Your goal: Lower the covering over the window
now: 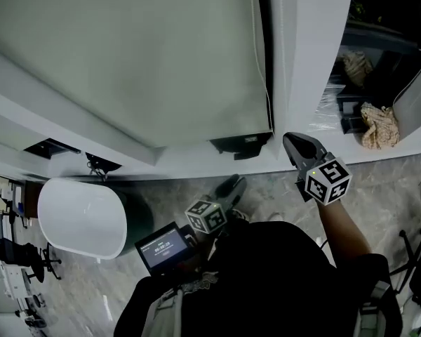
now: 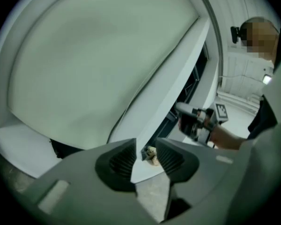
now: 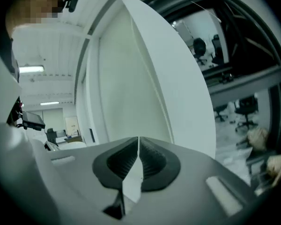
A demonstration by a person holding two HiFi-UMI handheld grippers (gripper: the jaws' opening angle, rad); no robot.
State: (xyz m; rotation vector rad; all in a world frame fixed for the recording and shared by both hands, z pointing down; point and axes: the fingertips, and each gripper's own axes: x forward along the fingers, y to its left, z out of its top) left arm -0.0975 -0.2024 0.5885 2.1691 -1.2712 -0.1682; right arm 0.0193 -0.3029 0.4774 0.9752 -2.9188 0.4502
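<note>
The pale grey-green fabric roller blind hangs flat over the wide window pane at the far left. Its lower hem lies just above the white window ledge. A thin white pull cord runs down the blind's right edge to a dark bracket at the hem's right corner. Right of the cord stands a broad white window post. Beyond it is a dark, uncovered pane with crumpled beige cloths on its sill.

The right gripper is held near the foot of the post, just right of the bracket. Its own view shows the jaws closed tip to tip, with nothing visible between them.

The left gripper is nearer the person, over the grey stone floor. Its jaws stand apart and empty, pointing towards the blind.

A white oval table sits near left, and a small lit screen is at the person's chest.
</note>
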